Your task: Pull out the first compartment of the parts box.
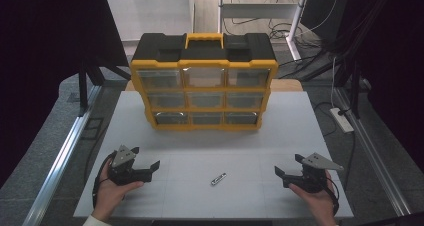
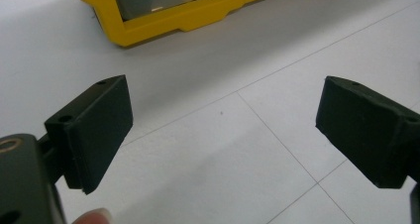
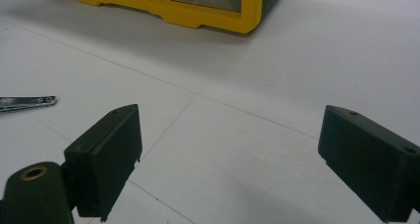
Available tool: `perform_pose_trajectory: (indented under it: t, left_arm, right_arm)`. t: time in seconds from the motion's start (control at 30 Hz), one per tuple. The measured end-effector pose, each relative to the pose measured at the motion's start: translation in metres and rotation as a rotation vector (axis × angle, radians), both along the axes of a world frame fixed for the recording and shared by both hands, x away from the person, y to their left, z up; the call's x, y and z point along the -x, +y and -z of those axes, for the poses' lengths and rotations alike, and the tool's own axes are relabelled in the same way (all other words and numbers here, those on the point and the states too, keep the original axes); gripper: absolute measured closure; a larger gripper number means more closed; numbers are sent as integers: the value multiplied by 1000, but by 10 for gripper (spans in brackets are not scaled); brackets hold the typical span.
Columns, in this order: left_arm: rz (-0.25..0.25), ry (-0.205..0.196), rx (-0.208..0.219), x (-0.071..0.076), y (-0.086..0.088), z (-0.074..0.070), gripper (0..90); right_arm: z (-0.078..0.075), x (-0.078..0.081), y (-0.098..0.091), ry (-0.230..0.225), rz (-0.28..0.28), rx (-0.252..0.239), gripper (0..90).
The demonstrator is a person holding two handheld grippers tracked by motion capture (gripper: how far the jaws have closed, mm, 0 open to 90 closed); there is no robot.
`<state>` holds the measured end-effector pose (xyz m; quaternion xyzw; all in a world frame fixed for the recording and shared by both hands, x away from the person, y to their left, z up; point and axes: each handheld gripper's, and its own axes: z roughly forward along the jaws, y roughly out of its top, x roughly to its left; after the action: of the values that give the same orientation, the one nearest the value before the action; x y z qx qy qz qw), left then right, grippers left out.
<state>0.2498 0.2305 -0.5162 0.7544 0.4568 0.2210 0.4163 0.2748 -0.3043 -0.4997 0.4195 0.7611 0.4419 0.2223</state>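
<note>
Your left tool (image 1: 152,167) sits at the near left of the white surface (image 1: 250,136), gripped in your left hand (image 1: 111,188), and its jaws stand wide apart with nothing between them. In the left gripper view the two black pads (image 2: 101,130) frame bare surface, with the yellow base of the drawer cabinet (image 2: 188,16) across the far side.

Your right tool (image 1: 281,172) sits at the near right, held in your right hand (image 1: 317,198). Its jaws are also spread wide and hold nothing; the right gripper view shows its pads (image 3: 111,152) over bare surface, crossed by thin seam lines.

The small metal nail clipper (image 1: 218,178) lies flat on the surface between the two tools, somewhat nearer your right one and well apart from both. In the right gripper view it appears at the left edge (image 3: 27,102), off to the side of the left pad, not between the jaws.

The yellow and black drawer cabinet (image 1: 204,81) stands upright at the far middle of the surface, with three rows of three clear drawers facing you and a yellow handle (image 1: 203,37) on top. All drawers look pushed in. Neither tool touches the cabinet or the clipper.
</note>
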Motion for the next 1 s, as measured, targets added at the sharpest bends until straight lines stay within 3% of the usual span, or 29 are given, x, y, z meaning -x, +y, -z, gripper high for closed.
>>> perform_pose_trajectory:
  t: [0.17, 0.37, 0.53, 1.0]
  left_arm:
    - [11, -10, -21, 0, -4, 0, 82]
    - [2, -6, -16, 0, -1, 1, 81]
    - [11, -24, -29, -1, -2, 0, 77]
    - [34, -32, -14, 4, -5, -7, 77]
  right_arm:
    - [0, -1, 0, 6, -2, -7, 109]
    - [1, -4, 2, 12, -13, -18, 112]
    - [2, -5, 4, 14, -22, 0, 114]
    - [1, -5, 10, 26, -22, -10, 124]
